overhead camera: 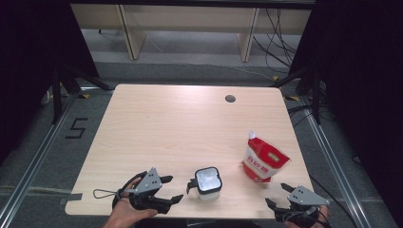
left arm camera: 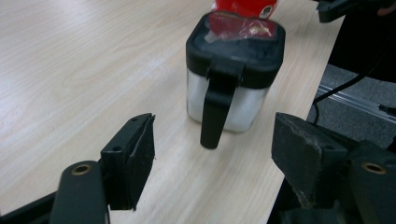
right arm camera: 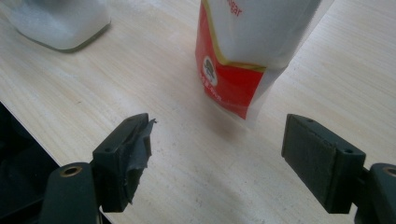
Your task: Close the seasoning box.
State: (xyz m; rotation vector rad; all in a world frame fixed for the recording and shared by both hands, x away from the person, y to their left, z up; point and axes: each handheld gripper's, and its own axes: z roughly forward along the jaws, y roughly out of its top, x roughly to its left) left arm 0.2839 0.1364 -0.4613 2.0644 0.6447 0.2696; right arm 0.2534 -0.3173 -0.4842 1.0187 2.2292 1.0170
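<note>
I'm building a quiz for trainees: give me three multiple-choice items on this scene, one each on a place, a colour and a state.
1. Where does the clear square jar with black lid stand?
A. near edge, between both grippers
B. far corner
C. on the floor

2. What colours is the standing plastic pouch?
A. blue, yellow
B. red, white
C. green

3. How are the left gripper fingers?
A. shut on the jar
B. open, holding nothing
C. shut on the pouch

Key: A, the high view shows it there; B, its print shows red and white; B, the fingers stand apart, short of the jar's handle.

A lab: dark curtains [overhead camera: 28,57], floor rails [overhead camera: 28,166], loose cables [overhead camera: 280,38].
</note>
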